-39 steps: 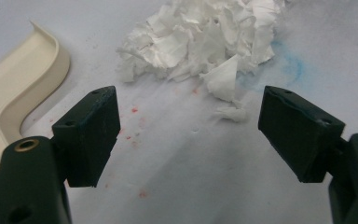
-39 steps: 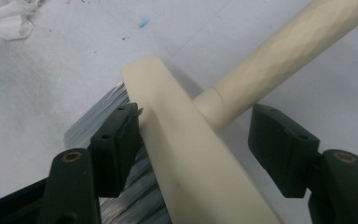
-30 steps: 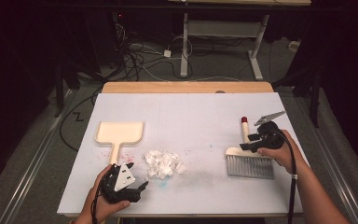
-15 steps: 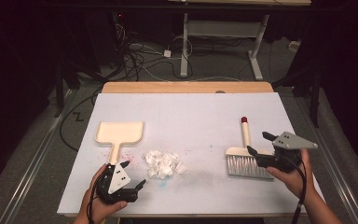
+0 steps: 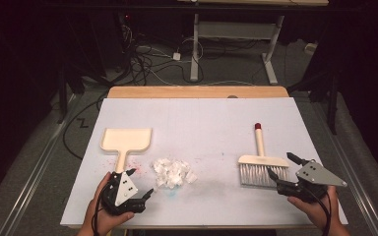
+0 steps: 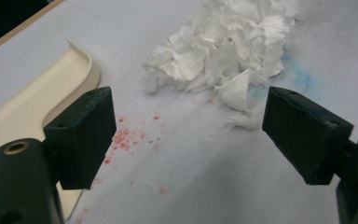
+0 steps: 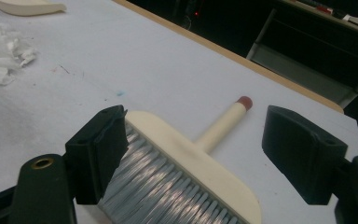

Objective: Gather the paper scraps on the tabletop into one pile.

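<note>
Landmark: the pile of torn white paper (image 5: pixel 173 173).

Left of the pile lies a cream dustpan (image 5: pixel 126 140), its handle toward the person. Just below that handle the left gripper (image 5: pixel 140 184) stands with jaws spread wide, nothing between them.

Well right of the pile lies a cream hand brush (image 5: pixel 262 162) with grey bristles and a red-tipped handle pointing away. The right gripper (image 5: pixel 281 167) sits at the brush's right end; its jaws have just been opening and grip nothing.

The white tabletop (image 5: pixel 202 123) bears red specks (image 6: pixel 126 137) and a faint blue smear (image 6: pixel 298 79) beside the pile. Beyond the pile are a dark floor, cables and desk legs. The brush's bristle tips are cut off in the right gripper view.
</note>
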